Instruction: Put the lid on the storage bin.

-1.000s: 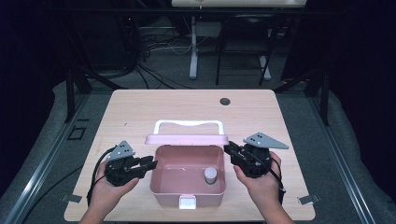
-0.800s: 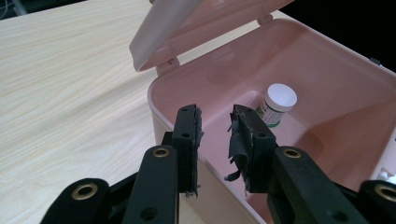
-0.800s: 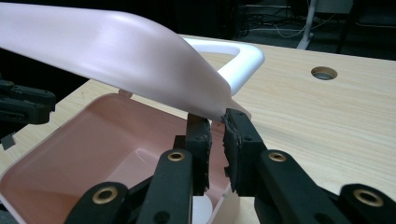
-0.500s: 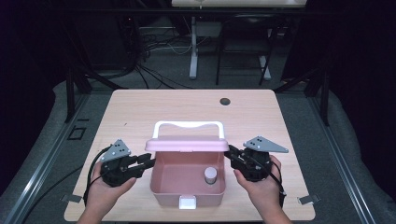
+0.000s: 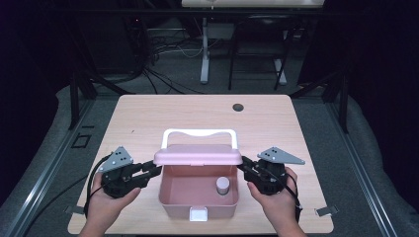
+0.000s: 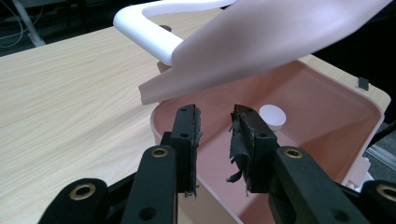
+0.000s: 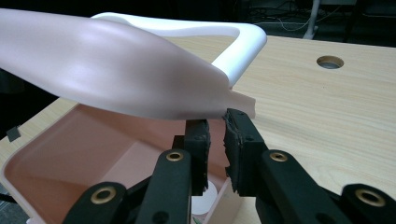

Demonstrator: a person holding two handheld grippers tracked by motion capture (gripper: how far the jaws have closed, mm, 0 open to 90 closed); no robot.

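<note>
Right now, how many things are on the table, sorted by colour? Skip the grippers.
Pink: 2, the box and its lid, which is tilted up above the box's far edge
White: 1, the small round piece inside the box
Total: 3

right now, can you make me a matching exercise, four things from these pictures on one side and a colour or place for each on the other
Things:
1. lid
2. handle
3. cylinder
4. hole

Colour or place:
a. white, arching over the table beyond the lid
b. dark, in the tabletop near the far edge
c. pink, raised over the box's far rim
d. pale, standing on the box floor, right side in the high view

Pairs: 1-c, 2-a, 3-d, 4-b
</note>
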